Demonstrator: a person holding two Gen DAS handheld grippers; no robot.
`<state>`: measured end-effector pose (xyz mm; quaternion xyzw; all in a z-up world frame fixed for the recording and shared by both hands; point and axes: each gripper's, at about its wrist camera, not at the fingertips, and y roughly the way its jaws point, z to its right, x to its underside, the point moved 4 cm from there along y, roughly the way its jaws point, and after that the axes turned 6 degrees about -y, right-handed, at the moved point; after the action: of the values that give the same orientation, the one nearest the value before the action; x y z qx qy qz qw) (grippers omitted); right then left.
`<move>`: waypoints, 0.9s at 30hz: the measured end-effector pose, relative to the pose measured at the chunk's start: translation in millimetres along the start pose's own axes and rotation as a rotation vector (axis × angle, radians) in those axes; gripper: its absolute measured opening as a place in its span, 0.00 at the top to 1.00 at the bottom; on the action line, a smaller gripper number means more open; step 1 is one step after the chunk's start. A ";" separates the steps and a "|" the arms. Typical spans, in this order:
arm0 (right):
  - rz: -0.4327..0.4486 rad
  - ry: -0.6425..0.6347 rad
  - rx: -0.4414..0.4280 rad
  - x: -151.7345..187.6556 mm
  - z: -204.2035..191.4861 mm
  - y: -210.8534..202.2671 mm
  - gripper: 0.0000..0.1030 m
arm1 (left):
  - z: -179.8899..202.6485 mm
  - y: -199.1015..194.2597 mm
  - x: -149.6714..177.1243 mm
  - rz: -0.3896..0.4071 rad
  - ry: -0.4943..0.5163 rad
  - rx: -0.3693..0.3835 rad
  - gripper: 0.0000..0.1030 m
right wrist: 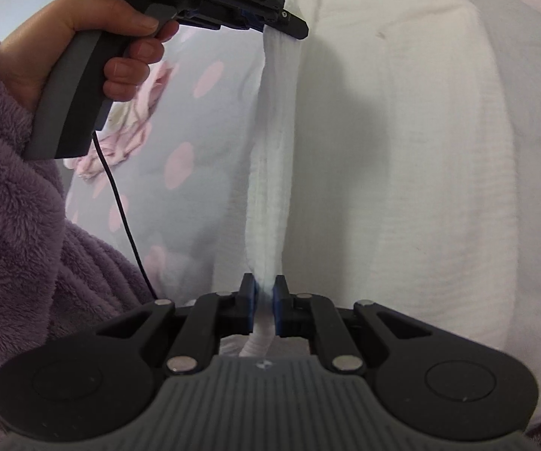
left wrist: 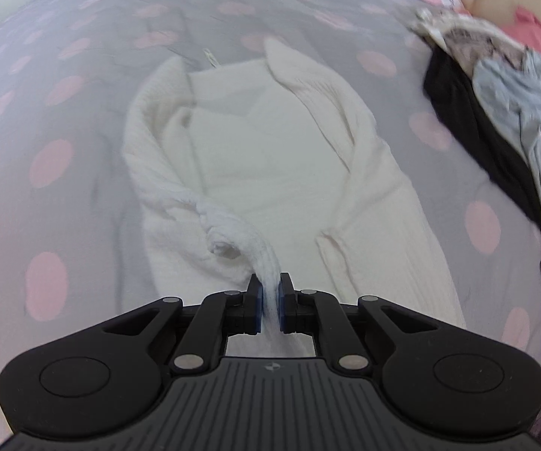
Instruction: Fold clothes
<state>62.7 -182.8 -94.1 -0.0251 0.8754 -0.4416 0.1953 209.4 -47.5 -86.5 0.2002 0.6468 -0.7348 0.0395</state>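
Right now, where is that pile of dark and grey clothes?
In the left wrist view, the pile of dark and grey clothes lies at the right edge of the spotted bedcover, to the right of the white knitted garment spread mid-bed.

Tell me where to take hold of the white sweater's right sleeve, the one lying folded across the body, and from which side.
Grip the white sweater at the cuff of its right sleeve, coming from above on the near side. That cuff lies flat and free on the body with an open edge. Both tools are now shut on the sweater's other side edge.
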 end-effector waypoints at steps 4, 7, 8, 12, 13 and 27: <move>-0.019 0.053 0.023 6.7 19.7 4.2 0.90 | 13.0 23.6 3.2 -0.046 0.025 0.014 0.94; -0.040 0.068 0.031 13.3 26.5 7.9 0.90 | 20.6 35.4 5.3 -0.075 0.027 0.040 0.94; -0.048 0.074 0.027 13.3 28.9 9.1 0.90 | 22.8 38.6 6.5 -0.084 0.031 0.044 0.94; -0.078 0.084 0.016 25.9 21.0 22.0 0.90 | 30.2 48.5 13.5 -0.113 0.050 0.048 0.93; -0.085 0.081 0.015 28.8 19.5 24.8 0.90 | 30.6 48.8 15.5 -0.118 0.049 0.049 0.89; -0.083 0.069 0.003 34.5 33.4 -4.2 0.76 | -6.4 -42.0 73.6 -0.005 0.007 0.077 0.58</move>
<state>42.5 -218.3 -119.7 -0.0461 0.8791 -0.4513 0.1465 130.1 -19.8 -73.2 0.2024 0.6186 -0.7587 0.0276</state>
